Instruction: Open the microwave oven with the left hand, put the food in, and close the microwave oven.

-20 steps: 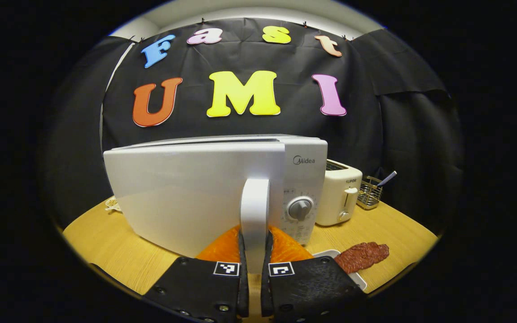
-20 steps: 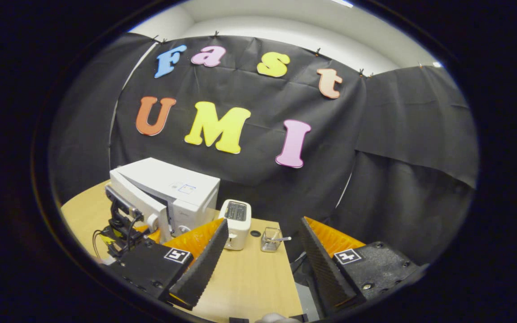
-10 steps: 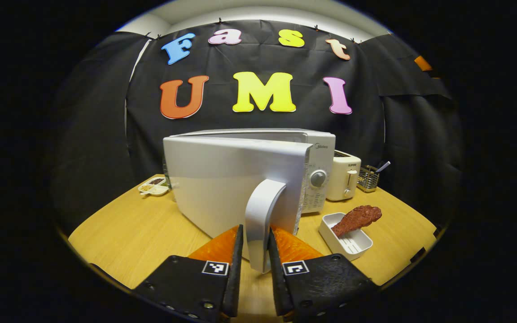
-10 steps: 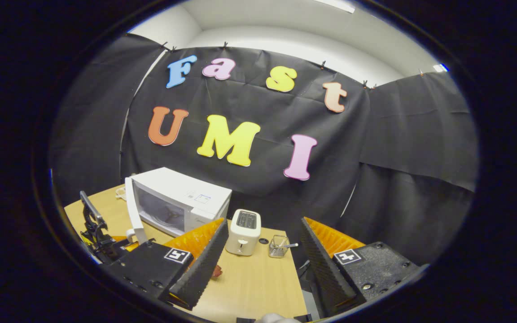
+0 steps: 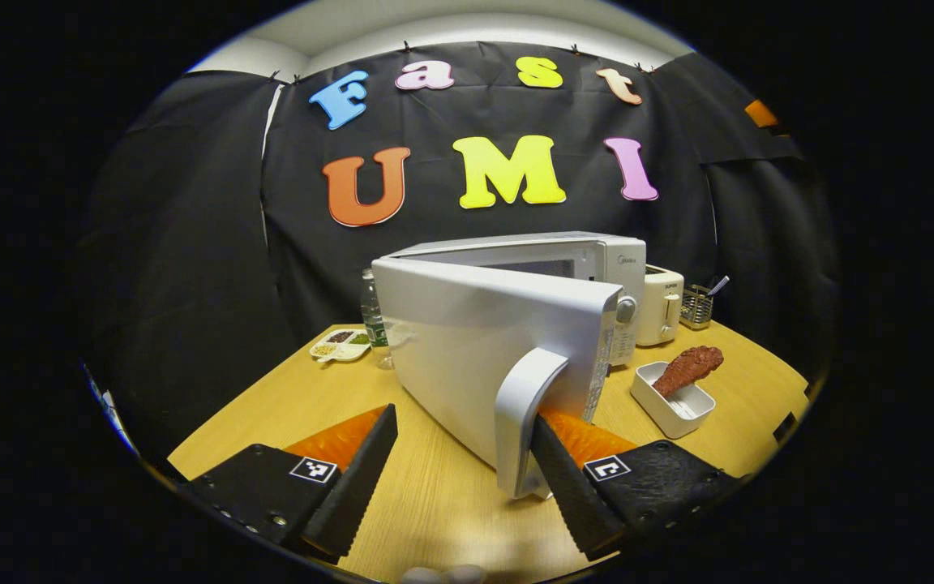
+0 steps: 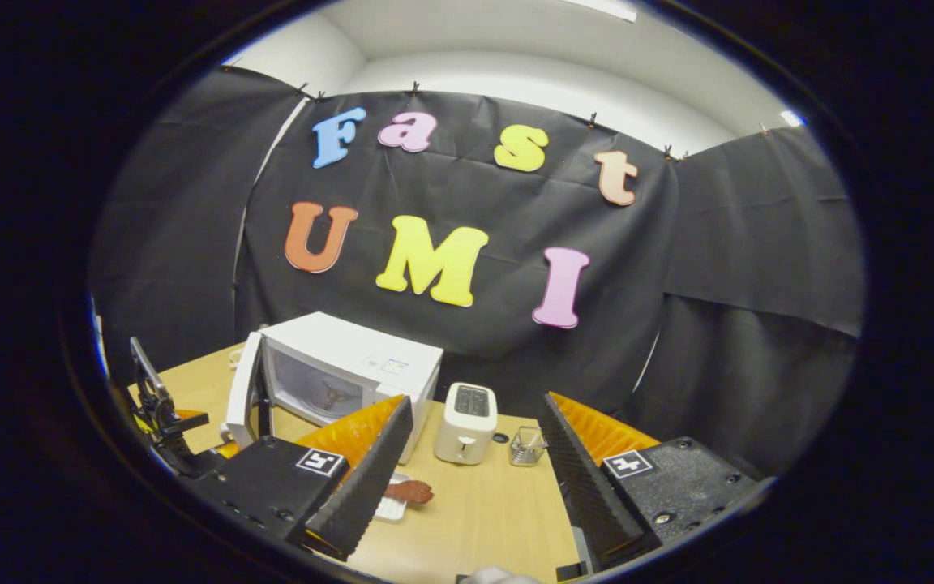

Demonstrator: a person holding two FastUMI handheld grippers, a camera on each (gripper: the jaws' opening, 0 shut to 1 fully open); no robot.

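Note:
The white microwave (image 5: pixel 597 255) stands on the wooden table with its door (image 5: pixel 475 341) swung out toward me. My left gripper (image 5: pixel 463 418) is open; the door's handle (image 5: pixel 520 422) stands between the fingers, close against the right one and well apart from the left one. The food, a brown drumstick-shaped piece (image 5: pixel 687 367), lies in a small white tray (image 5: pixel 678 412) to the right of the microwave. My right gripper (image 6: pixel 477 404) hangs open and holds nothing, high above the table. From there I see the open microwave (image 6: pixel 362 365), its cavity, and the food (image 6: pixel 410 491).
A cream toaster (image 5: pixel 661 304) and a wire basket (image 5: pixel 700 304) stand right of the microwave. A bottle (image 5: pixel 370 316) and a divided dish (image 5: pixel 340 345) sit behind the door on the left. Bare table lies in front of the door.
My left gripper has opened and let go of the handle. The door has swung farther open, and the right gripper view now shows the cavity and the food.

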